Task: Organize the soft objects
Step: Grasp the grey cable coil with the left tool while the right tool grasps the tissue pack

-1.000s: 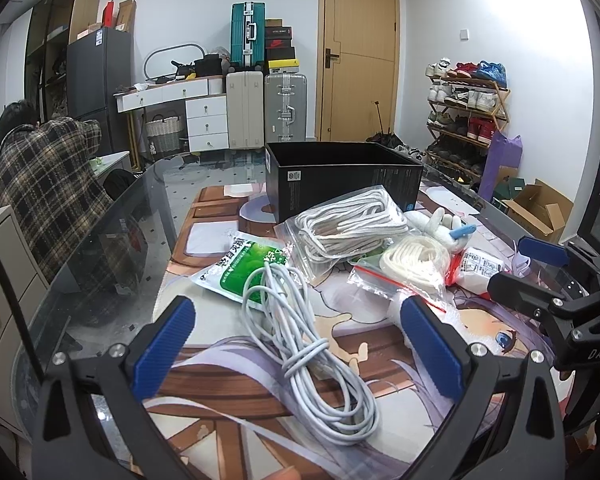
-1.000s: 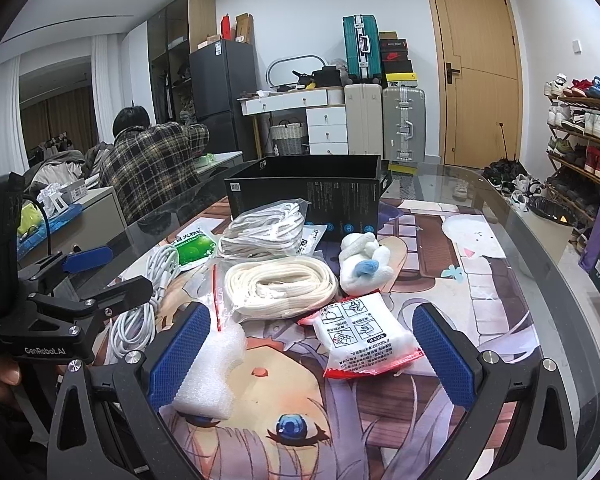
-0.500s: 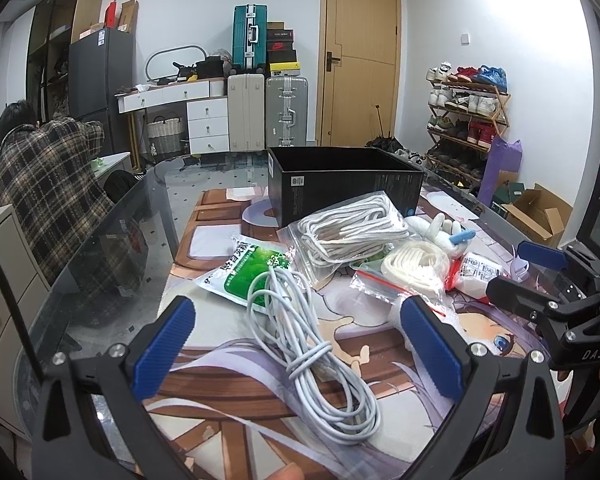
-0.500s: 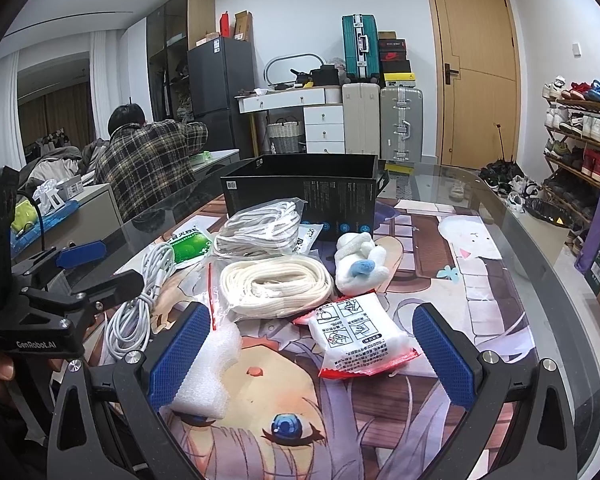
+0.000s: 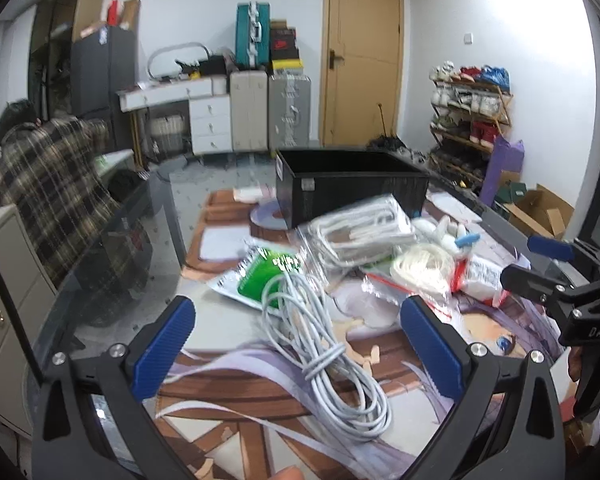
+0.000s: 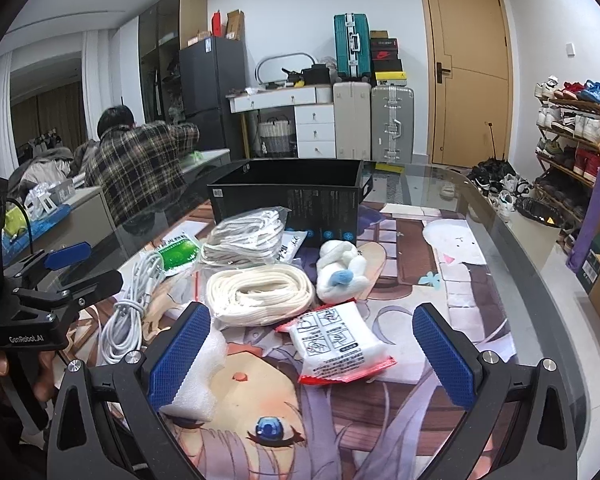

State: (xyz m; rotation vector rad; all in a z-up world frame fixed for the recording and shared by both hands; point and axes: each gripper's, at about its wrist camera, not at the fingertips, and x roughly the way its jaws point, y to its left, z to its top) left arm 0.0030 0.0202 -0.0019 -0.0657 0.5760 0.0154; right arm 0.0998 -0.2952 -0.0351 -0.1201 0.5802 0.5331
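Left hand-held gripper (image 5: 298,346) jaws spread wide, nothing held; right hand-held gripper (image 6: 310,354) likewise.

A glass-topped table (image 6: 512,248) carries an anime-print mat (image 6: 420,264) filling the lower frame. At upper centre stands an open black box (image 6: 284,204). Before it lie a bagged grey cord (image 6: 244,236), a green packet (image 6: 180,250), a white plush toy (image 6: 340,272), a cream rope coil (image 6: 260,294), a red-edged white packet (image 6: 332,344), white foam (image 6: 198,384) and, at left, a loose white cable (image 6: 126,316).
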